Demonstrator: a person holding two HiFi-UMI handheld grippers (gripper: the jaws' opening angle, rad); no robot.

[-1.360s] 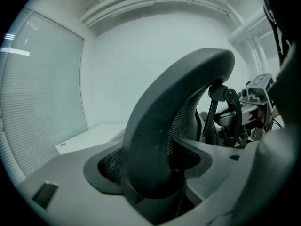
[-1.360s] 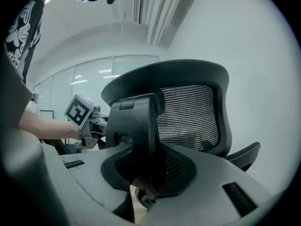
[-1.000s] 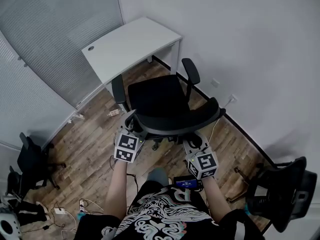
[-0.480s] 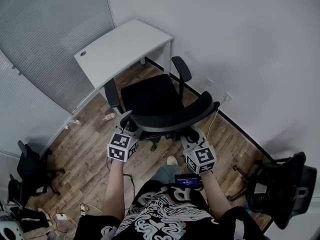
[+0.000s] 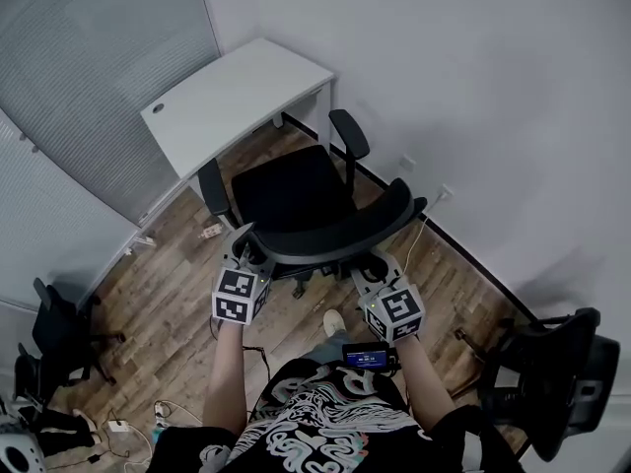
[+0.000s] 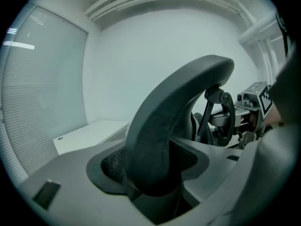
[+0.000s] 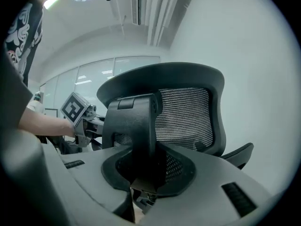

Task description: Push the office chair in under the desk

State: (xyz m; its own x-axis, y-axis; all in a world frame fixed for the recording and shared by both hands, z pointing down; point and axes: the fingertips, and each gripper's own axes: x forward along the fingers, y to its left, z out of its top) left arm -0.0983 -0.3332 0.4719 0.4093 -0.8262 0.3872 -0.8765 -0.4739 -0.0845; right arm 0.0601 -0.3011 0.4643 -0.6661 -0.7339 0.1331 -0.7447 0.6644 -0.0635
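Wood floor (image 5: 168,294); left claw (image 5: 246,249) just clenched on chair (image 5: 296,195) rim, right claw (image 5: 375,269) on spine (image 7: 136,135) unseen overhead.

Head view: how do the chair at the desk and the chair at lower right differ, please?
The black mesh office chair faces the white desk; the black chair at lower right stands by the wall. The left hand-held gripper, jaws just closing, and the right hand-held gripper clamp the first's backrest; nothing touches the second. Both are black.
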